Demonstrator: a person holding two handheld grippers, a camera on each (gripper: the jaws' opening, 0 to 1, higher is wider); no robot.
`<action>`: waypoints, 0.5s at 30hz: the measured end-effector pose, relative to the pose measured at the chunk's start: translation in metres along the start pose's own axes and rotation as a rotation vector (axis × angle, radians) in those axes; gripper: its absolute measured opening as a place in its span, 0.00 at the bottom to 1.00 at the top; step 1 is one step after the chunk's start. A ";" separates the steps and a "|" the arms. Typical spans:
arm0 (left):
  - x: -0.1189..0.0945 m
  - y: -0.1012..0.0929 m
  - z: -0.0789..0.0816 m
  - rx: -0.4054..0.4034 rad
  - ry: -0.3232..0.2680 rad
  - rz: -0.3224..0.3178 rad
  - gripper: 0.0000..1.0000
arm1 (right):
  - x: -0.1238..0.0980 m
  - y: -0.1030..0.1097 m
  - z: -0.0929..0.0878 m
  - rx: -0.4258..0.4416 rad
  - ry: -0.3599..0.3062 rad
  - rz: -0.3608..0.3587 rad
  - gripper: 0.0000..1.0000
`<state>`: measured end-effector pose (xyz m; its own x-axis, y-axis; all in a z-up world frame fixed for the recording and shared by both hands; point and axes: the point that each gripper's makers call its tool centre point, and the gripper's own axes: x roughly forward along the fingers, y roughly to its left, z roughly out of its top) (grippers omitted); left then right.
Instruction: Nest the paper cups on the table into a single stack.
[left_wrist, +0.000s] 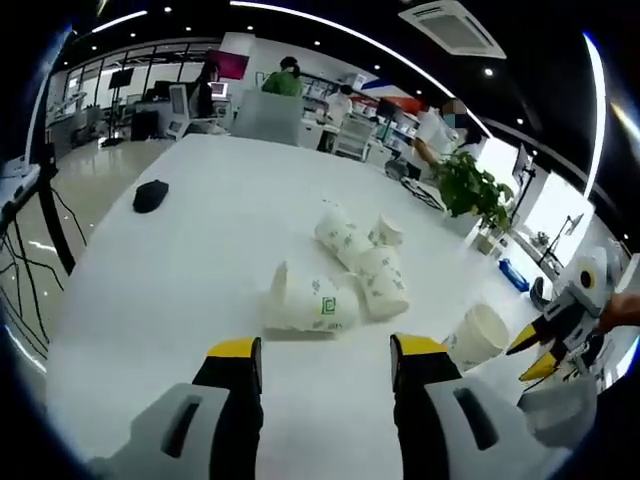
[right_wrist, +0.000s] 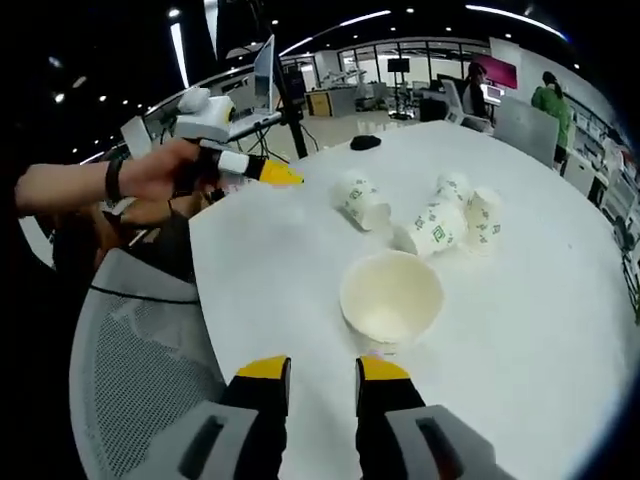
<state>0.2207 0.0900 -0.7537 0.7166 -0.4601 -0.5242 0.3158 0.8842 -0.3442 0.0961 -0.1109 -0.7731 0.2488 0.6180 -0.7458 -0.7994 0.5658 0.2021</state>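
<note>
The left gripper (left_wrist: 325, 362) has two black jaws with yellow tips rising from grey moulded housings with dark slots. The right gripper (right_wrist: 322, 373) matches it: black jaws, yellow tips, grey slotted bases. The person's hand (right_wrist: 160, 170) wears a dark wristband.

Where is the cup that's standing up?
In the right gripper view, the upright cup stands on the white table just ahead of the right gripper, nearer than the tipped-over cups.
</note>
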 end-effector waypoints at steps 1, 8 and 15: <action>0.005 0.001 0.003 -0.006 0.000 -0.003 0.51 | 0.000 0.000 -0.002 0.006 0.000 0.000 0.23; 0.030 0.003 0.000 -0.024 0.067 -0.050 0.59 | -0.008 0.001 -0.019 0.065 0.002 -0.009 0.23; 0.058 0.014 0.005 -0.067 0.096 -0.103 0.61 | -0.009 0.001 -0.035 0.143 -0.002 -0.011 0.23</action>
<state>0.2697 0.0761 -0.7848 0.6188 -0.5561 -0.5548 0.3400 0.8263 -0.4490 0.0739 -0.1350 -0.7885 0.2581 0.6124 -0.7473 -0.7105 0.6444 0.2827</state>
